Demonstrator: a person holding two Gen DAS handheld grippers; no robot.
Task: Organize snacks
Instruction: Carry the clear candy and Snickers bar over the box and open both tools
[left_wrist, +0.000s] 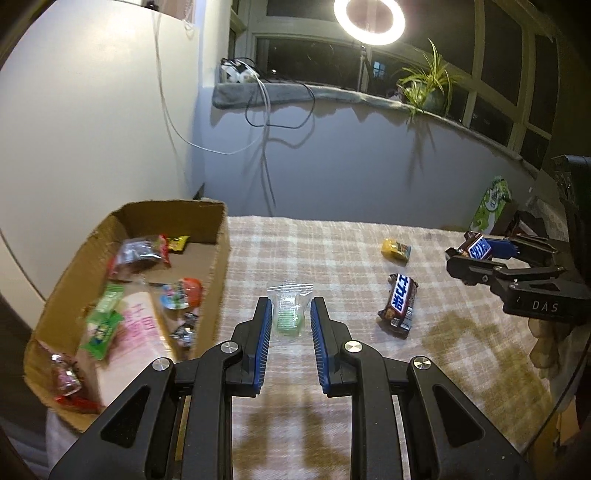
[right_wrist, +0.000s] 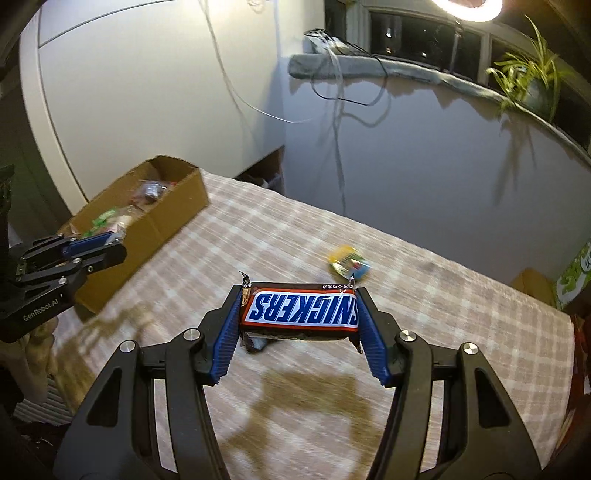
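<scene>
Between the right gripper's (right_wrist: 298, 320) pads sits a brown-and-blue Snickers bar (right_wrist: 301, 310), clamped endwise. The left gripper (left_wrist: 289, 317) pinches a clear packet (left_wrist: 289, 314) holding something green; box (left_wrist: 218, 236) beside it.

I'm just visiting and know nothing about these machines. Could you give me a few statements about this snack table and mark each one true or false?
1. The right tongs grip a brown Snickers bar by its two ends. True.
2. The brown cardboard box is empty. False: it holds several wrapped snacks.
3. The left tongs have a clear packet with a green sweet between their blue pads. True.
4. A second Snickers bar lies on the checked tablecloth. True.
5. The small yellow wrapped snack is in the box. False: it lies on the cloth.
</scene>
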